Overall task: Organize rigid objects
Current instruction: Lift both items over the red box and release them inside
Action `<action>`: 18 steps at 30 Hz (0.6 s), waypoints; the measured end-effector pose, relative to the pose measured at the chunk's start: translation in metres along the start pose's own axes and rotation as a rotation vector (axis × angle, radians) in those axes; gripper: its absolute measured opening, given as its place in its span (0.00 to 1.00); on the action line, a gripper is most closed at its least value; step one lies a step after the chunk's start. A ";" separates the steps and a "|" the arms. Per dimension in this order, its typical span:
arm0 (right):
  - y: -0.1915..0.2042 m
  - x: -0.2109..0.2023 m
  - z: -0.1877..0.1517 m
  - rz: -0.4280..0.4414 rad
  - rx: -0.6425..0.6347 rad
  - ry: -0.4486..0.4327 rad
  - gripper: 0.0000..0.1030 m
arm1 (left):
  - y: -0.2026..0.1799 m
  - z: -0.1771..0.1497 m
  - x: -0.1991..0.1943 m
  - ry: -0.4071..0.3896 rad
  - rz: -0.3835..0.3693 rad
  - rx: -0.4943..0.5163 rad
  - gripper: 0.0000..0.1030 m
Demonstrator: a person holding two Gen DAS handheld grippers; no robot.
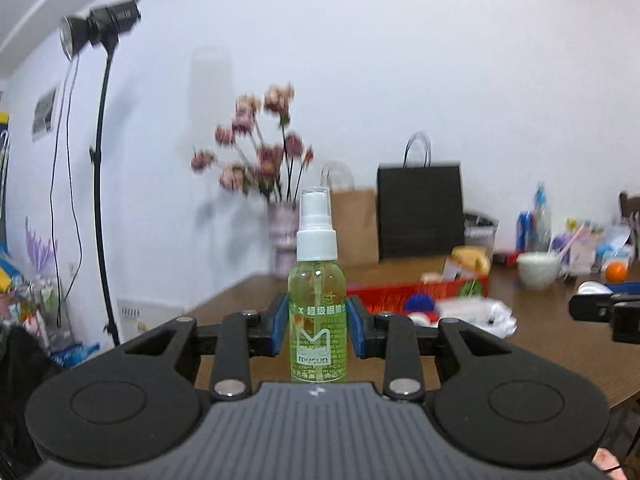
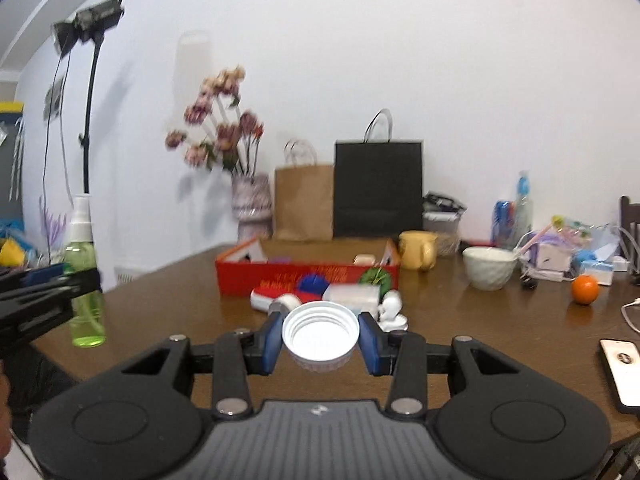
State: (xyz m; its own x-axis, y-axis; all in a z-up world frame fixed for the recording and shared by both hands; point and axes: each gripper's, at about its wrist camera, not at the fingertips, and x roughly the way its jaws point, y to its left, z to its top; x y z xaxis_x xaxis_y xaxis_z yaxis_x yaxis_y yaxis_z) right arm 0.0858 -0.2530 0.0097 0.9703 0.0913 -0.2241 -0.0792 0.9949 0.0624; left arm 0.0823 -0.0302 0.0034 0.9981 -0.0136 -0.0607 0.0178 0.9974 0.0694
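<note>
Left tool [image 1: 318,330] clamps a translucent green spray bottle [image 1: 318,312]; right tool [image 2: 320,342] grips a ribbed white cap [image 2: 320,334].

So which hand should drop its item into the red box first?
Right, probably. Its gripper holds the white cap facing the red box just beyond. The left gripper, gripping the spray bottle, sits off to the box's side.

Glossy clear plastic spray bottle [image 1: 318,300], ribbed white plastic lid [image 2: 320,334], polished wooden table [image 2: 480,320]
</note>
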 end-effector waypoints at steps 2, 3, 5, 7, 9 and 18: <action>0.000 -0.005 0.001 0.006 -0.009 -0.012 0.38 | -0.004 0.004 -0.005 -0.033 0.000 0.029 0.31; 0.001 -0.005 0.002 0.005 -0.017 -0.017 0.38 | -0.007 0.005 -0.005 -0.042 0.007 0.041 0.31; 0.003 -0.001 0.004 0.007 -0.030 -0.016 0.38 | -0.007 0.007 -0.002 -0.037 0.006 0.020 0.31; 0.002 0.003 0.004 0.012 -0.028 -0.011 0.38 | -0.006 0.007 0.003 -0.014 -0.012 -0.011 0.31; 0.003 0.007 0.002 0.017 -0.030 -0.001 0.38 | -0.007 0.005 0.007 -0.006 -0.010 -0.012 0.31; -0.014 0.067 0.020 0.028 -0.023 0.034 0.38 | 0.003 0.012 0.063 0.019 -0.006 -0.029 0.31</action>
State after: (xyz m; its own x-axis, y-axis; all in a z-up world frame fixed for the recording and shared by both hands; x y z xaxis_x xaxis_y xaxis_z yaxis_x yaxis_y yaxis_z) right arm 0.1564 -0.2613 0.0136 0.9592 0.1199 -0.2559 -0.1116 0.9926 0.0471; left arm 0.1461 -0.0286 0.0120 0.9967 -0.0181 -0.0795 0.0213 0.9990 0.0398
